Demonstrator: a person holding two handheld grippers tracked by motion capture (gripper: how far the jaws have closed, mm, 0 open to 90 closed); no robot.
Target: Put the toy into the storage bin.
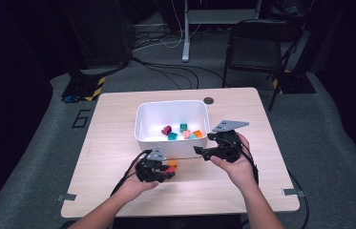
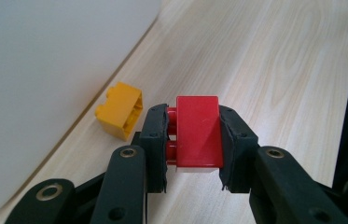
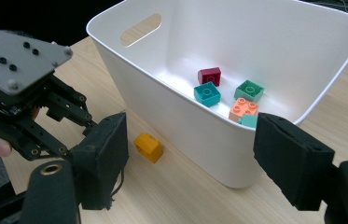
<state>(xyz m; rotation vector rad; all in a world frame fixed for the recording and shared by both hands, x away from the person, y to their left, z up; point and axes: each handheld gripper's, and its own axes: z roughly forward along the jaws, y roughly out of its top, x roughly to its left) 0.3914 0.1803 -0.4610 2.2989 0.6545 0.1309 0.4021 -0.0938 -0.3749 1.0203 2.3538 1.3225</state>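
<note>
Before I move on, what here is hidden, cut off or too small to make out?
- Red brick: in the left gripper view the left gripper jaws cover both its sides.
- Yellow brick: high view, mostly hidden behind the left gripper.
- Light teal brick: right gripper view, cut off by the white bin wall.
- Bricks in the bin: high view, too small for stud counts.
- Right gripper: right gripper view, bodies cut by the bottom edge.
</note>
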